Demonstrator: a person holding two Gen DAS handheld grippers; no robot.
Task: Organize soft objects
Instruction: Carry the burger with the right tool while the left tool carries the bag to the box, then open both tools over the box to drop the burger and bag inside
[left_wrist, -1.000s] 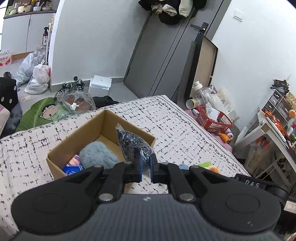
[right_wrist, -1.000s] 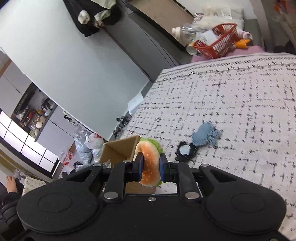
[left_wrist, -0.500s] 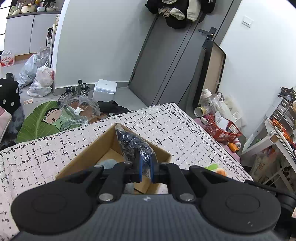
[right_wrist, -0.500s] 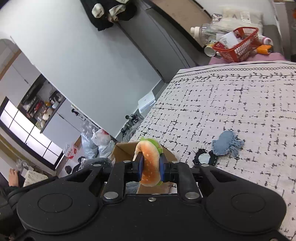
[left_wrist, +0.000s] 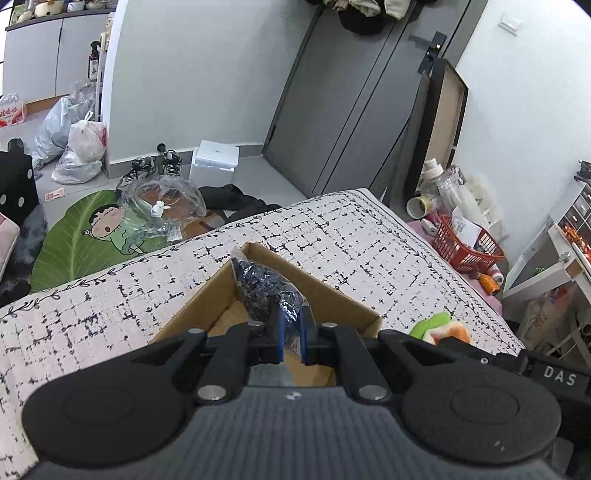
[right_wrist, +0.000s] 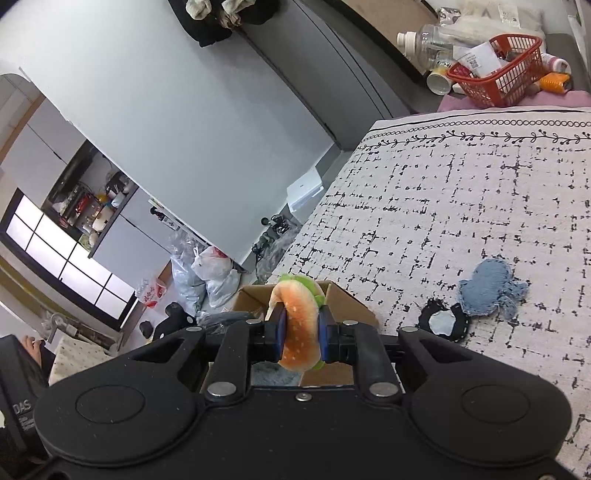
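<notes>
My left gripper (left_wrist: 291, 330) is shut on a dark blue crinkly bag (left_wrist: 264, 291) and holds it over the open cardboard box (left_wrist: 334, 299) on the patterned bed cover. My right gripper (right_wrist: 300, 328) is shut on a plush hamburger (right_wrist: 298, 325), orange bun with green lettuce, held above the near corner of the same box (right_wrist: 347, 306). The hamburger also shows in the left wrist view (left_wrist: 441, 328), right of the box. A blue-grey plush toy (right_wrist: 491, 288) and a black-and-white round soft piece (right_wrist: 445, 321) lie on the cover to the right.
A red basket (left_wrist: 465, 247) with bottles stands beyond the bed's far right corner. Plastic bags (left_wrist: 79, 144), shoes and a white box (left_wrist: 216, 157) lie on the floor past the bed's edge. A grey door (left_wrist: 351, 96) is behind.
Both grippers have moved closer over the box, which now sits lower and nearer in both views. The bag and hamburger stay gripped.
</notes>
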